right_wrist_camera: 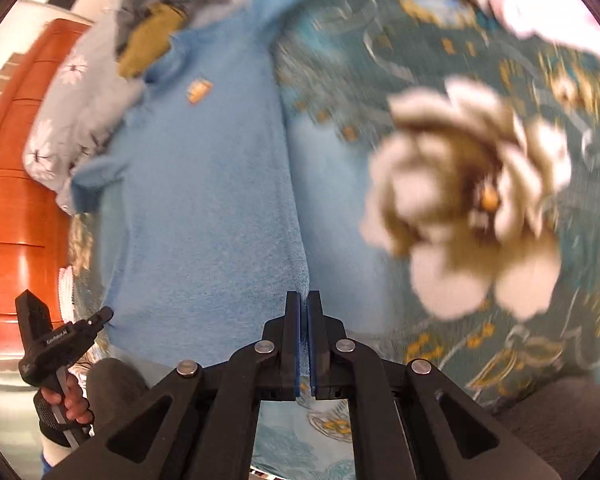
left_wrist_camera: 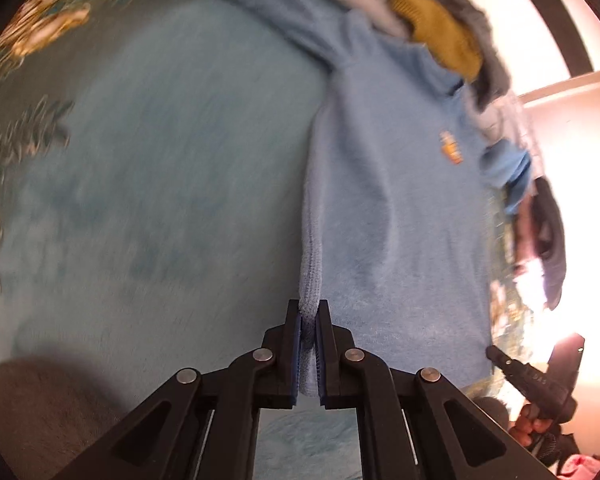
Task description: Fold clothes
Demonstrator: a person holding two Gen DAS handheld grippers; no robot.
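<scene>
A light blue fleece top [left_wrist_camera: 388, 184] with a small orange chest logo lies on the teal floral bedspread [left_wrist_camera: 148, 168]. My left gripper [left_wrist_camera: 309, 312] is shut on its ribbed hem edge, which bunches between the blue pads. The same top [right_wrist_camera: 204, 184] fills the left half of the right wrist view. My right gripper [right_wrist_camera: 303, 300] is shut on the other hem edge, a thin fold of blue cloth between the pads. Each gripper shows at the edge of the other's view, held by a hand.
A heap of other clothes, mustard [left_wrist_camera: 432, 28], grey, and daisy-print [right_wrist_camera: 76, 92], lies beyond the top's collar. A red-brown wooden dresser [right_wrist_camera: 16, 184] stands at the left of the right wrist view. A large cream flower [right_wrist_camera: 468, 196] is printed on the bedspread.
</scene>
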